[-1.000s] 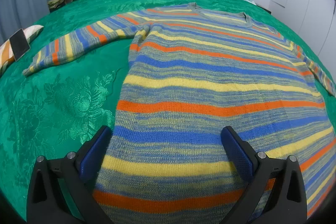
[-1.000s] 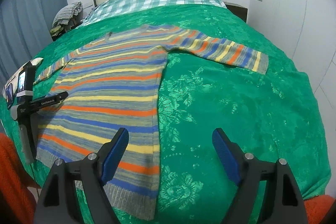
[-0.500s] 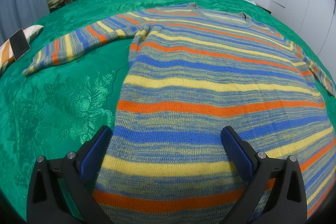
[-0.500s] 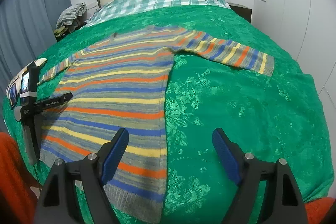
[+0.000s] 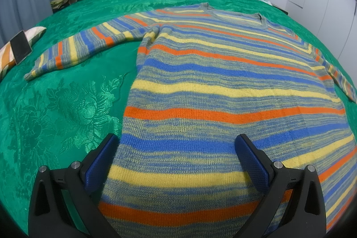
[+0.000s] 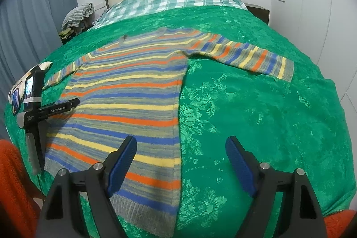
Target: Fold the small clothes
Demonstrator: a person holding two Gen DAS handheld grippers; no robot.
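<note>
Striped sweater [image 5: 223, 90] flat on bed [image 6: 256, 115], sleeves out toward both side edges. Hem cut off behind left gripper [image 5: 178, 157]. Jaws wide, empty on left and right gripper [image 6: 181, 160].

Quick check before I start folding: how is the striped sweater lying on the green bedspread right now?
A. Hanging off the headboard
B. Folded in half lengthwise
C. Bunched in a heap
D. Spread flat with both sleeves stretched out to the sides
D: the striped sweater lies flat on the green bedspread, one sleeve out one way and the other sleeve out the opposite way.
</note>
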